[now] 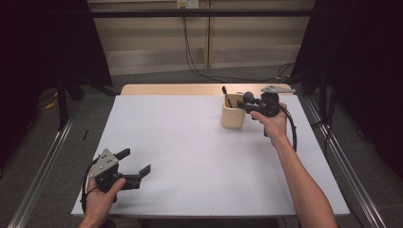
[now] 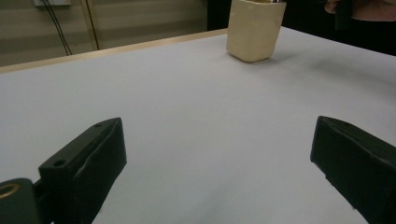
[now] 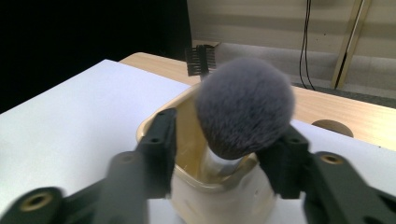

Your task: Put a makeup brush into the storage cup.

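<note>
The makeup brush (image 3: 243, 105), judged light with a soft crushable head and best taken by its stiff handle, stands head-up in the cream holder cup (image 3: 219, 196) at the desk's (image 1: 190, 142) far right, between the right gripper's (image 3: 224, 140) parted, non-pressing jaws; the left gripper (image 1: 135, 164) rests open.

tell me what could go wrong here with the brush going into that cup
1. The right gripper has its jaws apart around the fluffy brush, whose handle sits in the cream cup. Pulling back carelessly could snag the bristles and drag the brush out.
2. The jaws straddle the cup's rim, so a sideways nudge might tip the cup; the left gripper, open near the table's front edge, is too far to steady it.
3. The small comb brush leaning in the cup could get knocked.
</note>
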The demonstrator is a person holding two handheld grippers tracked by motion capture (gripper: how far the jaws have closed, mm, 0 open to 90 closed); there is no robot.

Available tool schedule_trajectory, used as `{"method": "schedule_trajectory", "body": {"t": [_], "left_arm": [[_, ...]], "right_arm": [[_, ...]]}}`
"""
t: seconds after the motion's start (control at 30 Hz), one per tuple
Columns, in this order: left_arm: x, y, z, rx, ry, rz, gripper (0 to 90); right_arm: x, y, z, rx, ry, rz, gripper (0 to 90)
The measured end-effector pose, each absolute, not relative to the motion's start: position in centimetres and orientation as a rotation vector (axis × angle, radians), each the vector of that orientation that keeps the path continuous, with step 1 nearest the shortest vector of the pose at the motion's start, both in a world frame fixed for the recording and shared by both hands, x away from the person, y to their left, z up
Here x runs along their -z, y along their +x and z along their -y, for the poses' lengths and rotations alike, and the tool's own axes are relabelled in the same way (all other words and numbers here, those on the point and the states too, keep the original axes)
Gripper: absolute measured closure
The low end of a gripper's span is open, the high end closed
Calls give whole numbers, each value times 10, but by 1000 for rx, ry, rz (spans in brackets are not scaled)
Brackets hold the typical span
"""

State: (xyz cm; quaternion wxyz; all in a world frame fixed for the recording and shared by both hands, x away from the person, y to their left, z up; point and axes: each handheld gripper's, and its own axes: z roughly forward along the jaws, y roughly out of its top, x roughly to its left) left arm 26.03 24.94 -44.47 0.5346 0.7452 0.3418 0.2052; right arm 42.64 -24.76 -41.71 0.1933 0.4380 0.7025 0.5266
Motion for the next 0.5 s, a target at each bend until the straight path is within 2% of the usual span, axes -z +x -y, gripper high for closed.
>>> {"method": "schedule_trajectory", "body": {"t": [0.27, 0.37, 0.5], "left_arm": [[445, 262, -251, -479, 1765, -823, 35], [445, 263, -251, -479, 1752, -834, 36], [445, 264, -252, -479, 1748, -838, 36]], "right_arm": [[418, 425, 250, -1488, 1281, -1969, 251], [419, 424, 250, -1489, 1295, -1946, 123], [421, 423, 249, -1502, 1296, -1918, 40]]}}
